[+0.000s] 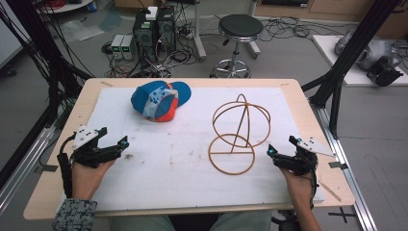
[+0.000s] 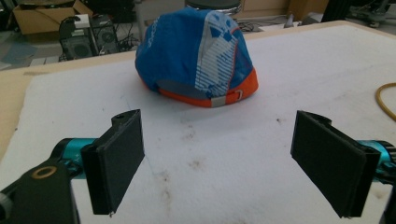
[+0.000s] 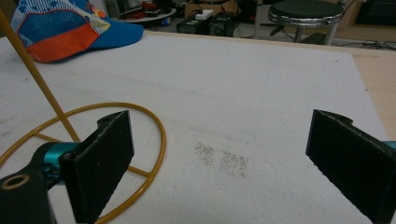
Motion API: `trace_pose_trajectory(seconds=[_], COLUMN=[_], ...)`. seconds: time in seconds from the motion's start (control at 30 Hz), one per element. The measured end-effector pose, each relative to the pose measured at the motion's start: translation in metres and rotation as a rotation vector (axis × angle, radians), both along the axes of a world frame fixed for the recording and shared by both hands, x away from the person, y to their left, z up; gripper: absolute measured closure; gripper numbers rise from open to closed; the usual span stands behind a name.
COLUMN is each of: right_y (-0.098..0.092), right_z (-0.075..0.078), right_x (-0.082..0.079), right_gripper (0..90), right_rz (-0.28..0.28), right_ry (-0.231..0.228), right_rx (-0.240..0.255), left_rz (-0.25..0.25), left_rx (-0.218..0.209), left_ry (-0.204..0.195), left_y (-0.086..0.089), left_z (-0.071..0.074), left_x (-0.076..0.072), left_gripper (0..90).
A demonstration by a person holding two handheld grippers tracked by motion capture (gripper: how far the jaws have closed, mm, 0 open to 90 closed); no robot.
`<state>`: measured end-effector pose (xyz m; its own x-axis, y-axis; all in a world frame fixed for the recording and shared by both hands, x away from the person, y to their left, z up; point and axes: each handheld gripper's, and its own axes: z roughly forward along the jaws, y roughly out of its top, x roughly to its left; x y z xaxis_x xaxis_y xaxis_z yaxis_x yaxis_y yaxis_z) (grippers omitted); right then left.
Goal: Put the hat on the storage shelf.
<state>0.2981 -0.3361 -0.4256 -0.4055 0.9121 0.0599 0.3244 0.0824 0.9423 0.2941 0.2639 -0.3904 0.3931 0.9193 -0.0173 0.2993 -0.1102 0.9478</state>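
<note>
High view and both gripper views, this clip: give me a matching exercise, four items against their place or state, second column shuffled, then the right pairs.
Column one:
1. cap
2. wire stand
3. left gripper
4. stool

Column two:
A. on the floor beyond the table's far edge
B. gold-coloured, upright on its ring base on the right half of the white mat
C. blue and orange, lying on the far left part of the mat
D. jaws open, holding nothing, near the mat's left edge

Pairs: 1-C, 2-B, 3-D, 4-A

Cap (image 1: 160,100) lies left of wire stand (image 1: 237,134) on mat (image 1: 173,178).
</note>
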Motion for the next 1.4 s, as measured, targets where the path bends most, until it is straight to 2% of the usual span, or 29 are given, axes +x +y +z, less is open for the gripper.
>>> trace_pose_trajectory(seconds=[0.13, 0.27, 0.3, 0.4, 0.5, 0.53, 0.67, 0.73, 0.8, 0.97, 1.1, 1.13, 1.2, 1.27, 1.4], right_y=[-0.002, -0.004, -0.005, -0.006, -0.005, -0.005, -0.003, -0.003, -0.002, -0.001, -0.002, -0.002, -0.002, -0.002, -0.002], right_z=[0.000, 0.000, 0.000, 0.000, -0.001, -0.001, -0.001, -0.001, -0.001, -0.001, -0.002, -0.002, -0.003, -0.003, -0.003], right_x=[-0.001, -0.004, -0.005, -0.005, -0.003, -0.002, -0.001, 0.000, 0.000, 0.001, 0.001, 0.002, 0.002, 0.002, 0.002], right_gripper=[6.6, 6.6, 6.6, 6.6, 6.7, 6.7, 6.6, 6.6, 6.6, 6.6, 6.6, 6.6, 6.7, 6.7, 6.6], right_rz=[-0.002, -0.009, -0.015, -0.015, -0.016, -0.016, -0.011, -0.009, -0.010, 0.003, 0.005, 0.008, 0.010, 0.012, 0.014], right_ry=[0.001, 0.003, 0.000, 0.000, 0.007, 0.009, 0.007, -0.003, 0.010, 0.009, 0.014, 0.014, 0.018, 0.021, 0.021], right_rx=[0.002, 0.011, 0.012, 0.015, 0.011, 0.011, 0.005, -0.001, 0.011, 0.007, 0.011, 0.009, 0.010, 0.010, 0.009], left_rz=[-0.009, -0.020, -0.027, -0.030, -0.019, -0.017, -0.014, -0.003, -0.002, -0.012, -0.029, -0.040, -0.044, -0.049, -0.062], left_rx=[0.002, -0.013, -0.003, -0.005, -0.014, -0.037, -0.045, -0.036, -0.037, -0.021, -0.017, -0.023, -0.026, -0.012, -0.020], left_ry=[-0.017, -0.042, -0.046, -0.051, -0.063, -0.074, -0.084, -0.084, -0.094, -0.107, -0.113, -0.126, -0.129, -0.133, -0.106], left_y=[0.000, 0.001, 0.001, 0.001, 0.002, 0.002, 0.001, 0.000, -0.003, -0.015, -0.024, -0.028, -0.030, -0.034, -0.038], left_z=[0.010, 0.023, 0.028, 0.033, 0.042, 0.049, 0.059, 0.064, 0.068, 0.078, 0.079, 0.077, 0.075, 0.069, 0.054], left_x=[0.007, 0.022, 0.030, 0.037, 0.046, 0.053, 0.066, 0.074, 0.083, 0.106, 0.125, 0.132, 0.136, 0.146, 0.163], left_gripper=[18.3, 18.9, 19.3, 19.3, 18.4, 18.3, 17.7, 17.7, 17.7, 17.7, 17.9, 17.9, 17.9, 18.0, 18.4])
